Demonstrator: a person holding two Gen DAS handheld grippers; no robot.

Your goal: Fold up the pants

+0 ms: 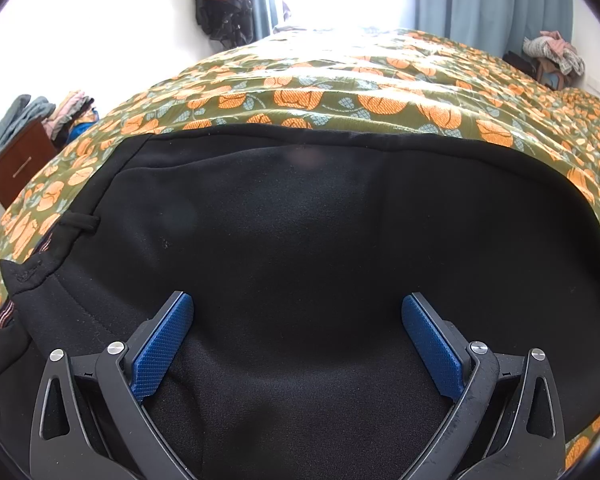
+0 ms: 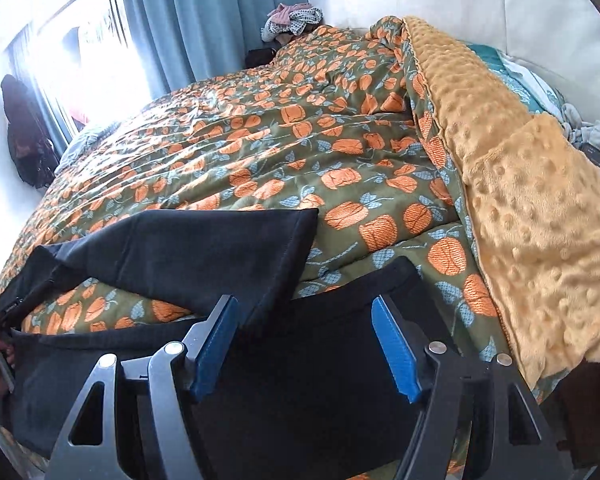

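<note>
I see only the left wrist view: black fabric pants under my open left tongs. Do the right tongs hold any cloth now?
Observer: No. The right tongs stand open over the black fabric pants, and nothing is pinched.
Operator: Where does a leg end lie?
Observer: One hemmed leg end lies on the green quilt with orange flowers, beyond the tongs.
Operator: Is anything near on the right side?
Observer: A yellow dotted plush blanket lies there, and the quilt shows between it and the pants.
</note>
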